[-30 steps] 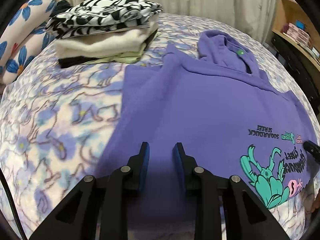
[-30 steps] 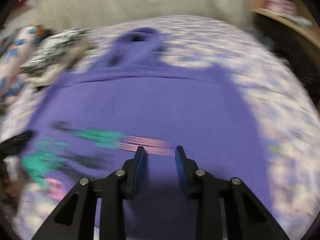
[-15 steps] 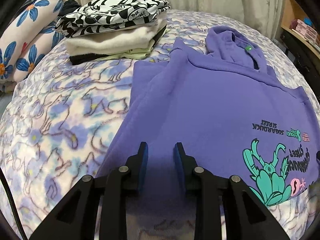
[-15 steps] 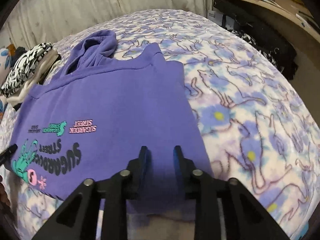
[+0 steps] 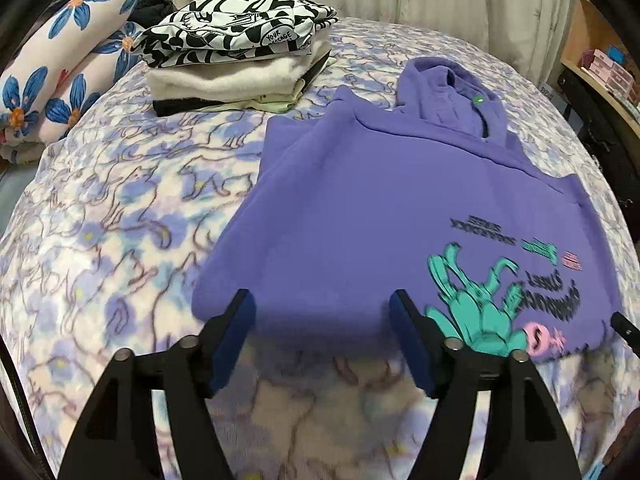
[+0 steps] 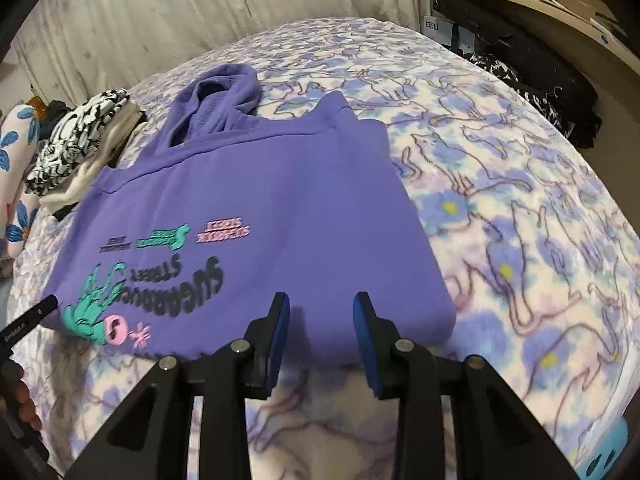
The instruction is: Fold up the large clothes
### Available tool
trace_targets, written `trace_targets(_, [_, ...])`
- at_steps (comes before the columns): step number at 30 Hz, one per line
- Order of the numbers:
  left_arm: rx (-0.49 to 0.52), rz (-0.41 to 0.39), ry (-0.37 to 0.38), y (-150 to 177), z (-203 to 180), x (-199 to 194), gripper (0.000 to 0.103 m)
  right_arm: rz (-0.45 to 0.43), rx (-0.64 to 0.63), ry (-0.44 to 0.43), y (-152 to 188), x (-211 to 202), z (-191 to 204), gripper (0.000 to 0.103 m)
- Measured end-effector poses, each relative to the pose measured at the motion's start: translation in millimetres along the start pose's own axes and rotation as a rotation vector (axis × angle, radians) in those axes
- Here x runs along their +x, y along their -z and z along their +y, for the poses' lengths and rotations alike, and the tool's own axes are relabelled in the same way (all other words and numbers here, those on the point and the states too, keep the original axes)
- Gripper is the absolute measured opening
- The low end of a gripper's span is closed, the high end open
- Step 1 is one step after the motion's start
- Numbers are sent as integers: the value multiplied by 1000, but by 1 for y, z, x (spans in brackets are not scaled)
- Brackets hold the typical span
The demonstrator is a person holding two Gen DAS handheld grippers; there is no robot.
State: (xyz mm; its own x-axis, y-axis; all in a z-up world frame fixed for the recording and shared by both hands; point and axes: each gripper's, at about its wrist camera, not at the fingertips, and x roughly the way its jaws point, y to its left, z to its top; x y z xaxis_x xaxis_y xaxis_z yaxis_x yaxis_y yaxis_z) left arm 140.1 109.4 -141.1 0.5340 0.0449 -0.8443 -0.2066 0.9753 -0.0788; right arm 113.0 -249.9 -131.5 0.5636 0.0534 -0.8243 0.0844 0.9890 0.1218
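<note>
- Where the floral bedspread (image 5: 120, 240) covers the bed, we see it fill both views, patterned in blue, lilac and cream, with pale curtains (image 6: 140, 20) hanging at the far side.
- We find the purple hoodie (image 5: 380, 208) lying flat on the bedspread, sleeves folded in so it forms a rough rectangle, with its hood (image 6: 216, 96) pointing to the far side and its hem at the near edge.
- We read its print upside down: black lettering, a teal creature (image 5: 476, 304) and a pink mark near the hem, at the right in the left wrist view and at the left in the right wrist view.
- We see a stack of folded clothes (image 5: 240, 60) on the far left of the bed, a black-and-white patterned piece on top, well apart from the hoodie.
- We note blue-flowered pillows (image 5: 60, 60) at the far left, beyond the stack.
- We hold the left gripper (image 5: 322, 316) with its jaws spread wide, gripping nothing, just at the hoodie's near left hem.
- We hold the right gripper (image 6: 322, 312) with its jaws parted less widely, also empty, over the near right hem.
</note>
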Motion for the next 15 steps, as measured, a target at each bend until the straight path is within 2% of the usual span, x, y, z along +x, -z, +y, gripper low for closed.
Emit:
trace_targets(8, [46,-9,-26,25,1,-31,70,32,-35,-45,22,-7,19,33])
trace_targets(15, [74,-35,-18,24,0,-49,70,44,-89,-93,25,-12,41,33])
